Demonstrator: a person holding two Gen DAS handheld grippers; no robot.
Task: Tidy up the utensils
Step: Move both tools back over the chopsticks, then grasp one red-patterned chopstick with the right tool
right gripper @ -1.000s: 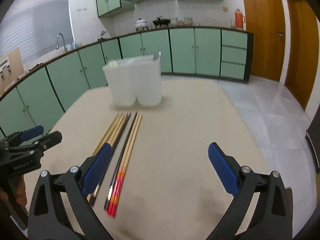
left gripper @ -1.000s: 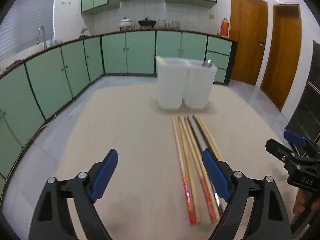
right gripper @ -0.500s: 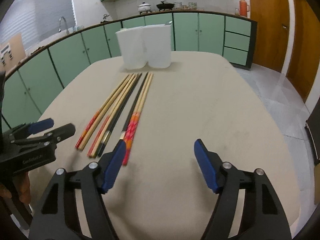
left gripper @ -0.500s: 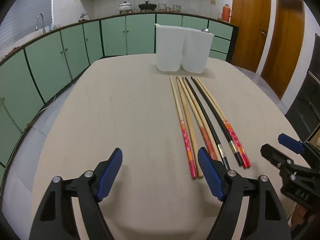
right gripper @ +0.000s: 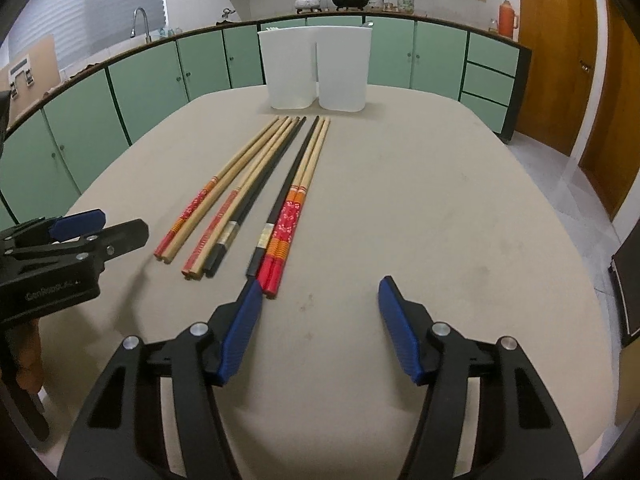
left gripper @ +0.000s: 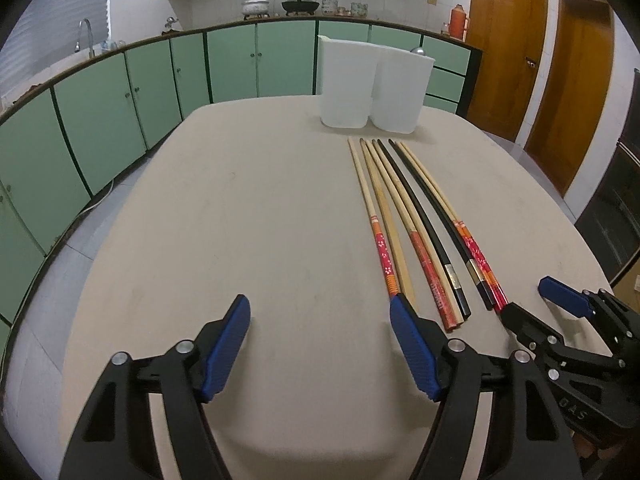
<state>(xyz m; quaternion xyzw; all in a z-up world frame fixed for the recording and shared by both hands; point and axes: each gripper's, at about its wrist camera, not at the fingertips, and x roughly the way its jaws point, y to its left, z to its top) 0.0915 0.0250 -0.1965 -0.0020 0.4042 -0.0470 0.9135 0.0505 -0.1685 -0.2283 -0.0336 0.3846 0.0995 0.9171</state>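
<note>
Several long chopsticks (left gripper: 404, 216) lie side by side on the beige table (left gripper: 240, 220), wooden ones with red ends and two black ones; they also show in the right wrist view (right gripper: 260, 196). Two white plastic containers (left gripper: 374, 84) stand at the table's far end, also seen in the right wrist view (right gripper: 318, 68). My left gripper (left gripper: 320, 340) is open and empty, low over the table just left of the chopsticks' near ends. My right gripper (right gripper: 320, 328) is open and empty, just right of the chopsticks' near ends; it also shows in the left wrist view (left gripper: 536, 312).
Green kitchen cabinets (left gripper: 120, 92) run around the room behind the table. Wooden doors (left gripper: 540, 64) are at the right. The table's near edge (left gripper: 300, 456) is close below the left gripper. A dark appliance (left gripper: 616, 208) stands off the table's right side.
Both grippers have pulled back and risen from close over the chopsticks. The chopsticks' full length and near ends now show. Both grippers stayed open.
</note>
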